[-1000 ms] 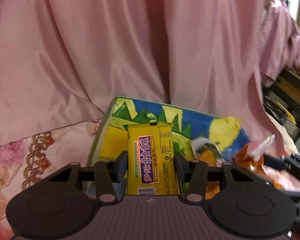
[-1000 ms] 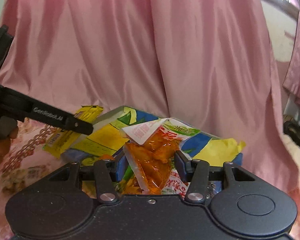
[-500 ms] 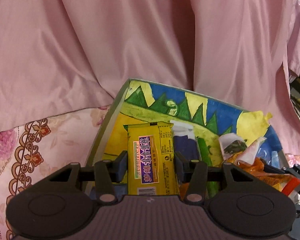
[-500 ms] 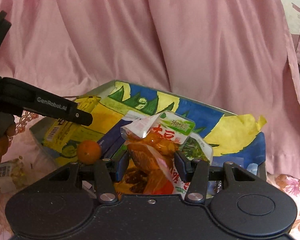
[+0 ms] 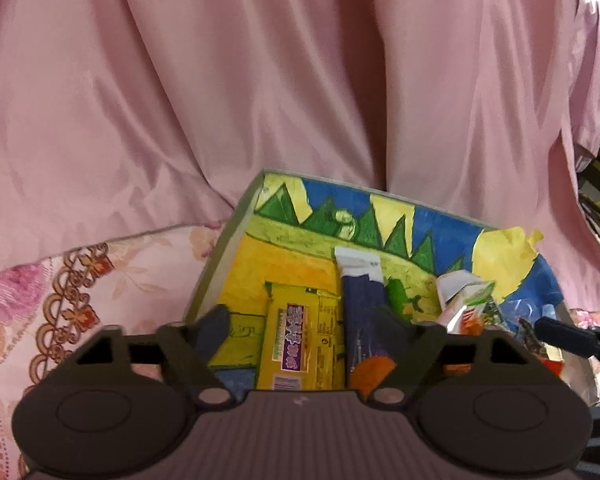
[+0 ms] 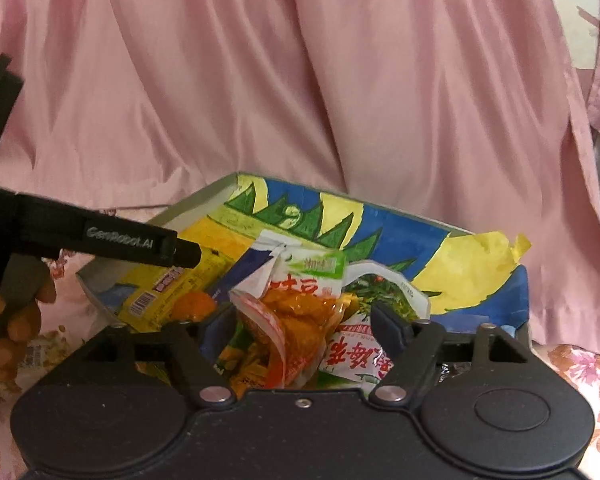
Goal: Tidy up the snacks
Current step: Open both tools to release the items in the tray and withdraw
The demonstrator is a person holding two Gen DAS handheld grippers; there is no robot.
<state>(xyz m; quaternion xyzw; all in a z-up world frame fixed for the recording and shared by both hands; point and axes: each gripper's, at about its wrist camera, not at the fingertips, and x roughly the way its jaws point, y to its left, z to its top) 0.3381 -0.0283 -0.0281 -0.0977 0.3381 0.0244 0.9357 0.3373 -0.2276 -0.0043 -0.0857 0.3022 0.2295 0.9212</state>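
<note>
Pink curtain (image 5: 260, 80) behind box (image 5: 216, 276); both grippers' jaws opening over snacks.

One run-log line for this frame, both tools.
left tool: opening, yellow bar between fingers, unpressed | right tool: opening, orange snack pack between fingers | both over painted box

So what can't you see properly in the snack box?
- Left wrist view: the near end of the yellow packet is hidden behind the left tool, whose jaws are opening.
- Left wrist view: the orange fruit is half covered by that tool's body.
- Right wrist view: the floor of the box is buried under the orange snack bag and other wrappers.
- Right wrist view: print on the wrappers is too blurred to read.
</note>
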